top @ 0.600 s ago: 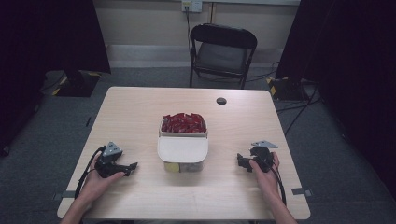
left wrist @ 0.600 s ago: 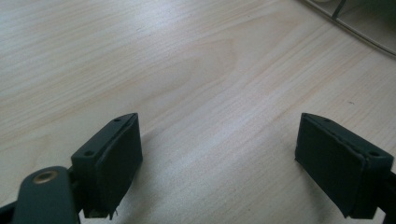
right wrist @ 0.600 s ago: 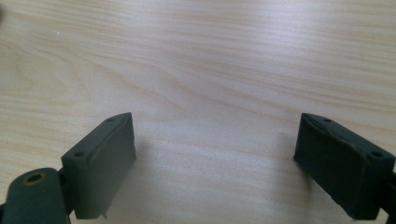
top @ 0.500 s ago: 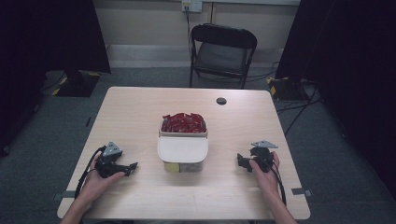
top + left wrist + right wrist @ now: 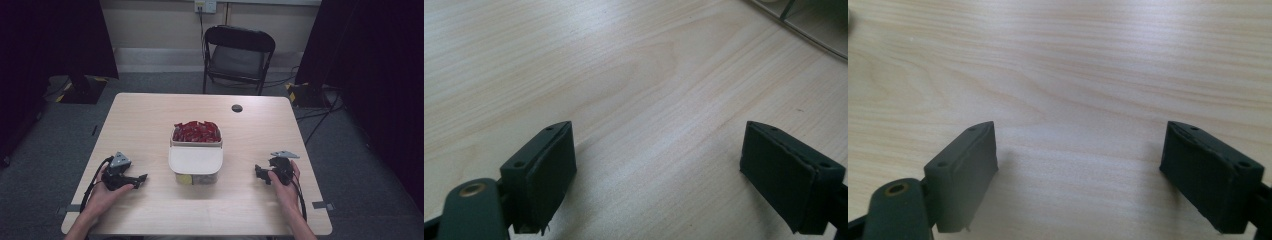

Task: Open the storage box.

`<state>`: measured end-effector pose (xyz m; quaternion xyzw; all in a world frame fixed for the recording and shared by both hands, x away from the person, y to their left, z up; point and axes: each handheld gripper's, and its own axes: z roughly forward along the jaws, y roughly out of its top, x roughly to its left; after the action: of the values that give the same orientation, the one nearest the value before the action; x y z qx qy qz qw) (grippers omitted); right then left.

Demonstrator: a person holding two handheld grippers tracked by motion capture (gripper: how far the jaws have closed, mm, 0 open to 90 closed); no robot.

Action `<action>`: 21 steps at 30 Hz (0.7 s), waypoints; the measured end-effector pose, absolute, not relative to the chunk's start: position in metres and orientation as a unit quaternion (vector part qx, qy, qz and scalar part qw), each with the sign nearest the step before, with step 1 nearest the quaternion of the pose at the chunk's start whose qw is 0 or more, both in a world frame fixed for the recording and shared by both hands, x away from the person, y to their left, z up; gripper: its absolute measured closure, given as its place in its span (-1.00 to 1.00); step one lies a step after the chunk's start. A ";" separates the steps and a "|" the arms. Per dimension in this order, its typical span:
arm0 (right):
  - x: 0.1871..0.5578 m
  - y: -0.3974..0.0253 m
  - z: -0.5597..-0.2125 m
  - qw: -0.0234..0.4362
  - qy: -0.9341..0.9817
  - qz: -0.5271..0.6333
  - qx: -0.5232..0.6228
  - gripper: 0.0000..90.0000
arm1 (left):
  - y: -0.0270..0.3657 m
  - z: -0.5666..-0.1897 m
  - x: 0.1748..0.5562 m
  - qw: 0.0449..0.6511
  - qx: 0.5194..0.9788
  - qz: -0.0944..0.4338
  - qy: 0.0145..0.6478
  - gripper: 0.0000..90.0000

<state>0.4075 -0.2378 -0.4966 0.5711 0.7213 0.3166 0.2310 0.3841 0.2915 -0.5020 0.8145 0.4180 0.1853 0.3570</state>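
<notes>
Nothing has moved since the earlier frame: my left gripper (image 5: 142, 177) and right gripper (image 5: 257, 171) still rest low on the pale desk (image 5: 150, 120), jaws spread wide on bare wood. Between them at frame center sits a white-lidded container (image 5: 195, 160), touching a tub of red packets (image 5: 196, 132) behind it.

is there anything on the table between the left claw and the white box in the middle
Nothing visible. Bare wood lies between the left claw and the white box on the table. The left gripper view shows its jaws wide apart over bare tabletop, with the box's edge at the top right corner.
</notes>
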 end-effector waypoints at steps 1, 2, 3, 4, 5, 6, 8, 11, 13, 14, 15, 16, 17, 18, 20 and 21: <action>0.408 -0.238 -0.497 0.231 0.721 0.317 0.571 -0.68 | 0.292 -0.502 0.384 0.357 0.815 0.186 0.417 -0.68; 0.408 -0.238 -0.496 0.226 0.722 0.321 0.570 -0.68 | 0.292 -0.502 0.384 0.357 0.815 0.186 0.417 -0.68; 0.407 -0.238 -0.493 0.224 0.724 0.321 0.568 -0.68 | 0.291 -0.502 0.384 0.357 0.815 0.186 0.418 -0.69; 0.407 -0.238 -0.493 0.224 0.724 0.321 0.568 -0.68 | 0.291 -0.502 0.384 0.357 0.815 0.186 0.418 -0.68; 0.405 -0.238 -0.491 0.221 0.726 0.321 0.566 -0.67 | 0.291 -0.502 0.384 0.357 0.815 0.186 0.418 -0.69; 0.405 -0.238 -0.491 0.221 0.726 0.321 0.566 -0.67 | 0.291 -0.502 0.384 0.357 0.815 0.186 0.418 -0.68; 0.403 -0.237 -0.488 0.217 0.724 0.325 0.568 -0.65 | 0.291 -0.502 0.384 0.357 0.815 0.186 0.418 -0.68; 0.399 -0.234 -0.483 0.222 0.722 0.328 0.567 -0.65 | 0.292 -0.502 0.384 0.357 0.815 0.186 0.417 -0.69; 0.397 -0.233 -0.479 0.219 0.722 0.337 0.563 -0.65 | 0.291 -0.502 0.384 0.357 0.815 0.186 0.417 -0.69; 0.397 -0.233 -0.479 0.219 0.722 0.337 0.563 -0.65 | 0.291 -0.502 0.384 0.357 0.815 0.186 0.417 -0.69; 0.396 -0.232 -0.478 0.218 0.723 0.339 0.561 -0.65 | 0.291 -0.502 0.384 0.357 0.814 0.186 0.418 -0.69; 0.395 -0.232 -0.477 0.216 0.724 0.341 0.560 -0.65 | 0.291 -0.502 0.384 0.357 0.815 0.186 0.418 -0.68; 0.394 -0.232 -0.476 0.214 0.723 0.347 0.558 -0.66 | 0.291 -0.502 0.384 0.357 0.815 0.186 0.418 -0.68; 0.394 -0.232 -0.476 0.214 0.723 0.347 0.558 -0.66 | 0.291 -0.502 0.384 0.357 0.815 0.186 0.418 -0.68; 0.393 -0.232 -0.474 0.211 0.721 0.355 0.556 -0.66 | 0.291 -0.502 0.384 0.357 0.815 0.186 0.417 -0.69; 0.392 -0.232 -0.472 0.210 0.720 0.359 0.556 -0.66 | 0.291 -0.502 0.384 0.357 0.815 0.186 0.417 -0.69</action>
<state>0.3920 -0.2316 -0.4724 0.5559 0.7197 0.3589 0.2102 0.3843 0.2915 -0.5020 0.8146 0.4175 0.1856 0.3573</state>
